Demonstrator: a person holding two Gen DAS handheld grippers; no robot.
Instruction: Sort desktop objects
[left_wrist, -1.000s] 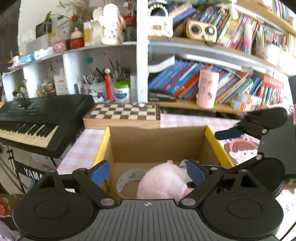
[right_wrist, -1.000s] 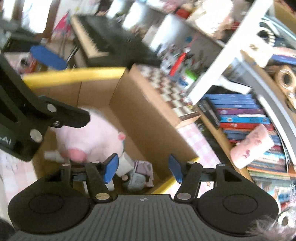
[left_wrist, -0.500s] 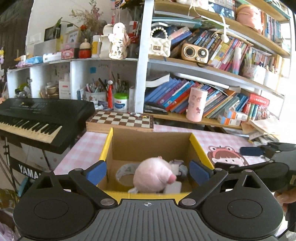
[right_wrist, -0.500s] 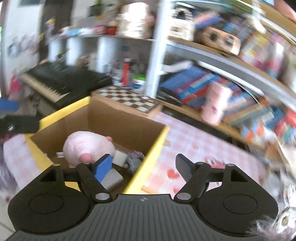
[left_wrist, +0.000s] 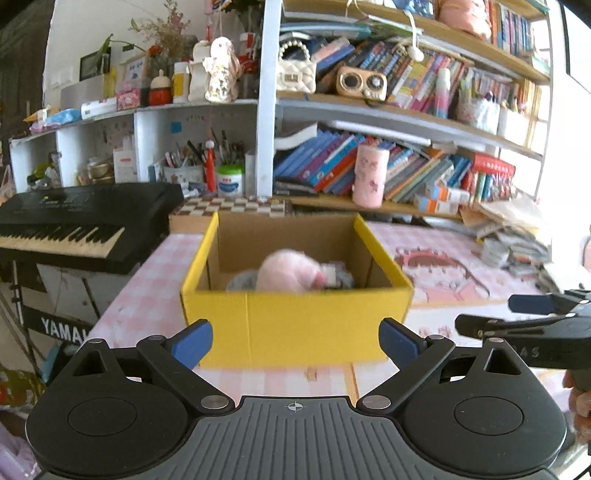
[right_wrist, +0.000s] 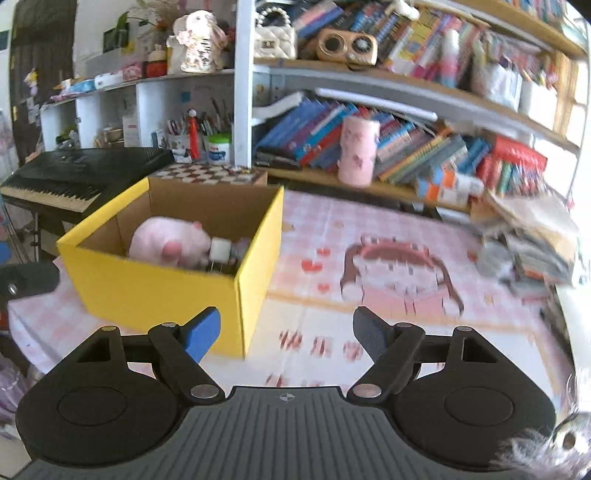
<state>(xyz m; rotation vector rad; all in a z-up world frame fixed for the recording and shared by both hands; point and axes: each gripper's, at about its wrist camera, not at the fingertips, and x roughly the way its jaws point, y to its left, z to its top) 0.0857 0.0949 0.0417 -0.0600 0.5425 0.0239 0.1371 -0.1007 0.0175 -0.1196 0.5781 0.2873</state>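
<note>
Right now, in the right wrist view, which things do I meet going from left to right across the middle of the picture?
Black electronic keyboard → yellow cardboard box → pink cylindrical cup → messy paper stack.

Keyboard stand panel (left_wrist: 61, 326), lower left of the left wrist view: white letters "YAMA", cut off by the left gripper's body.
Right gripper's side (left_wrist: 532, 350), right edge of the left wrist view: faint letters "AS".
Book spines, jar labels, shelf boxes: print too small or blurred to read.
</note>
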